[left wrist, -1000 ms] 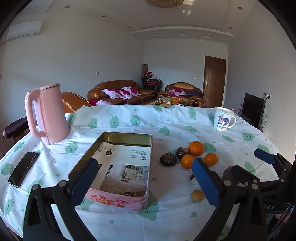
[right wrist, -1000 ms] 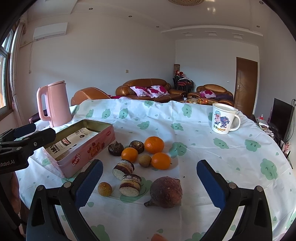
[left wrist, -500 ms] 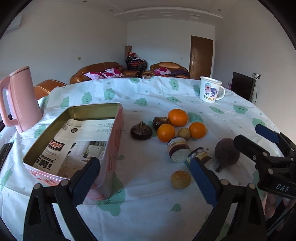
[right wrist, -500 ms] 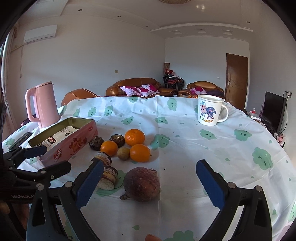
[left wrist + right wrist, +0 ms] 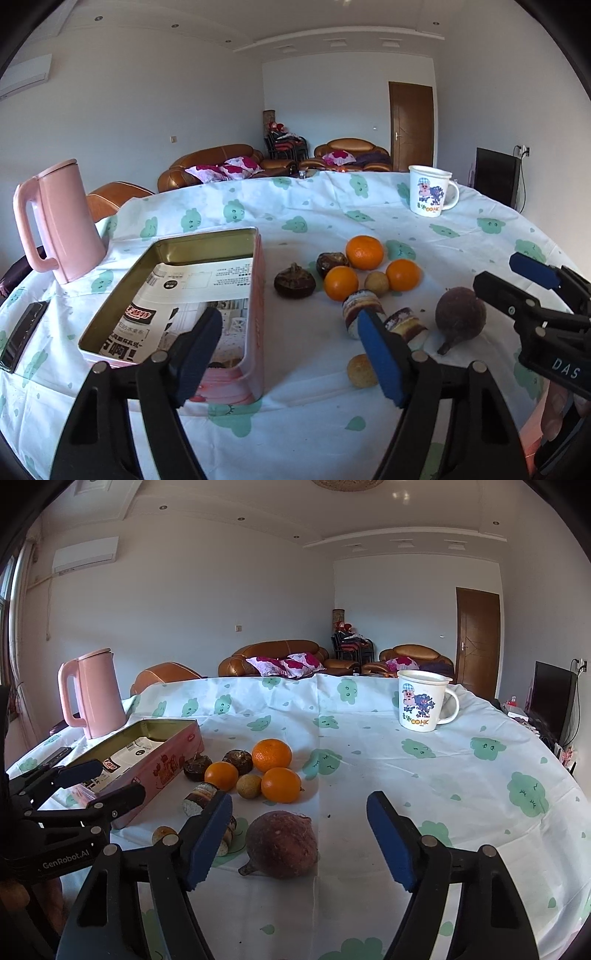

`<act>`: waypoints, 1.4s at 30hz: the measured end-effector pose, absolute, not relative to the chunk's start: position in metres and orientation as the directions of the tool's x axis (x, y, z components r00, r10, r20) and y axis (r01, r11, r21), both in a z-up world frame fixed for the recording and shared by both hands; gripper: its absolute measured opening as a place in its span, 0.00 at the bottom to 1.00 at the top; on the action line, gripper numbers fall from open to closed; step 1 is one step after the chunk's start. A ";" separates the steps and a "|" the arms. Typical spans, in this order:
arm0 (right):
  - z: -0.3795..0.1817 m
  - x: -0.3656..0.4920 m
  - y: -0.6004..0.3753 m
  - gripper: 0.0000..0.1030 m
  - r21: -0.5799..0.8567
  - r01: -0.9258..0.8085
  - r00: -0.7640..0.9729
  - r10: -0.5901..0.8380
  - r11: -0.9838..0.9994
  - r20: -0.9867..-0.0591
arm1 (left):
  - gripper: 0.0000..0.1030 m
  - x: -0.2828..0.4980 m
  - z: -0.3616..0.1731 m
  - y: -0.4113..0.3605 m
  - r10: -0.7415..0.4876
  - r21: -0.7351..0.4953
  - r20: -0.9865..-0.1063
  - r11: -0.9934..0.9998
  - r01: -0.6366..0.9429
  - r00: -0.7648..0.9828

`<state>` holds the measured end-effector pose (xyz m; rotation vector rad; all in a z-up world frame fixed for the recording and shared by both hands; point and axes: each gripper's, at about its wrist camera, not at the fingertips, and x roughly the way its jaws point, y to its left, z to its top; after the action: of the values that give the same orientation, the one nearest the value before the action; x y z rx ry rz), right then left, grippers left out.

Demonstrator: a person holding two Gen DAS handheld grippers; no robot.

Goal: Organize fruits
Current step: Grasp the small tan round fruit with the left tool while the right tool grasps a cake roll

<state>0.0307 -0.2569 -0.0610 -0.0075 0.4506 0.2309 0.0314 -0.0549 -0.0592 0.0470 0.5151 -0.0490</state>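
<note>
My left gripper (image 5: 291, 349) and right gripper (image 5: 295, 836) hang apart over the surface (image 5: 424, 775); both jaws have just been narrowing, nothing between them. Nearest lies a brown root (image 5: 282, 843), then two cut cake rolls (image 5: 364, 308), three oranges (image 5: 271, 755) and two dark chestnuts (image 5: 294, 281) beside the open pink tin (image 5: 255, 295). Only my left view shows the phone (image 5: 22, 334). Farther: pink kettle (image 5: 92, 694), mug (image 5: 423, 701), brown sofas (image 5: 275, 655).
</note>
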 end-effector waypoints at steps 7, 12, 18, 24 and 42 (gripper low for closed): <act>-0.062 0.028 -0.258 0.75 0.048 -0.221 0.877 0.220 0.974 -0.428 | 0.70 0.039 -0.072 -0.075 -0.199 -0.052 -0.584 0.977 0.209 0.787; -0.064 0.027 -0.258 0.75 0.055 -0.226 0.875 0.227 0.973 -0.428 | 0.51 0.049 -0.086 -0.075 -0.241 -0.102 -0.648 0.967 0.231 0.723; -0.067 0.024 -0.244 0.71 0.026 -0.274 0.864 0.258 0.961 -0.432 | 0.34 0.053 -0.098 -0.076 -0.288 -0.156 -0.677 0.956 0.250 0.678; -0.068 0.025 -0.220 0.53 -0.006 -0.358 0.832 0.316 0.934 -0.456 | 0.28 0.046 -0.092 -0.066 -0.250 -0.118 -0.646 0.966 0.230 0.721; -0.096 0.055 -0.165 0.36 -0.187 -0.417 0.733 0.208 0.889 -0.647 | 0.28 0.054 -0.093 -0.032 -0.255 -0.185 -0.642 0.967 0.177 0.723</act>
<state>0.0545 -0.1645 -0.0961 -0.3337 0.6645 0.3505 0.0543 -0.0318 -0.0933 -0.1138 0.7243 -0.2390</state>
